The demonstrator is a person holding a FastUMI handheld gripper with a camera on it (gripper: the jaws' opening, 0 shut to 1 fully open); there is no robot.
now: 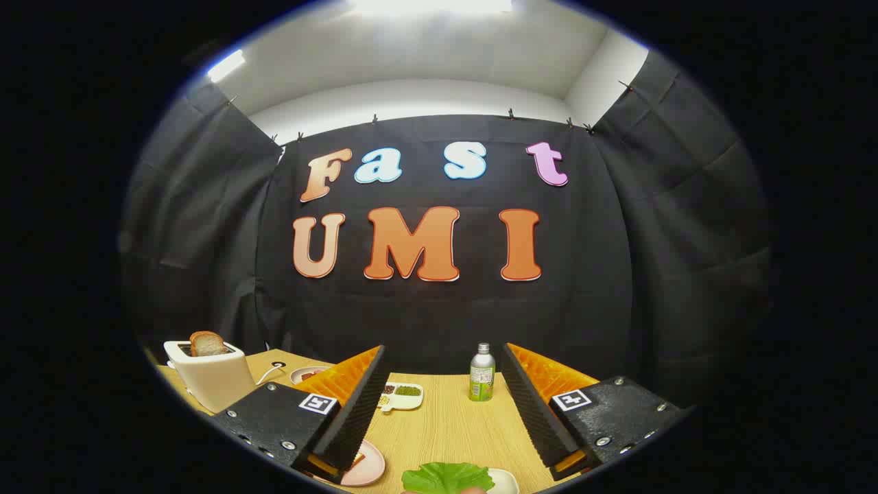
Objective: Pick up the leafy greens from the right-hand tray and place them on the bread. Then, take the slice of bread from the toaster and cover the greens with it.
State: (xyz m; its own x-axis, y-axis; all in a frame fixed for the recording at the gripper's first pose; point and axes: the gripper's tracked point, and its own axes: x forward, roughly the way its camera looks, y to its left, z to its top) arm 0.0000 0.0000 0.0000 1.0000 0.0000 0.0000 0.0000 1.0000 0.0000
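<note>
Jaws are being held spread above the table [453, 418], nothing pinched; greens [447, 477] lying between them, bread [206, 343] standing in toaster [211, 374].

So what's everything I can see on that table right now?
toaster: one, white, far side of the table beyond one finger
bread slice: one, brown, standing up out of the toaster's slot
bottle: one, green label with silver cap, upright beyond the fingers
divided dish: one, white, holding dark and green bits, beside the bottle
small plate: one, white, between toaster and divided dish
pink plate: one, near the toaster-side finger, partly hidden
leafy greens: one piece, green, between the fingers, on a white tray
table: one, light wood
tool: one, fingers spread apart, holding nothing
</note>
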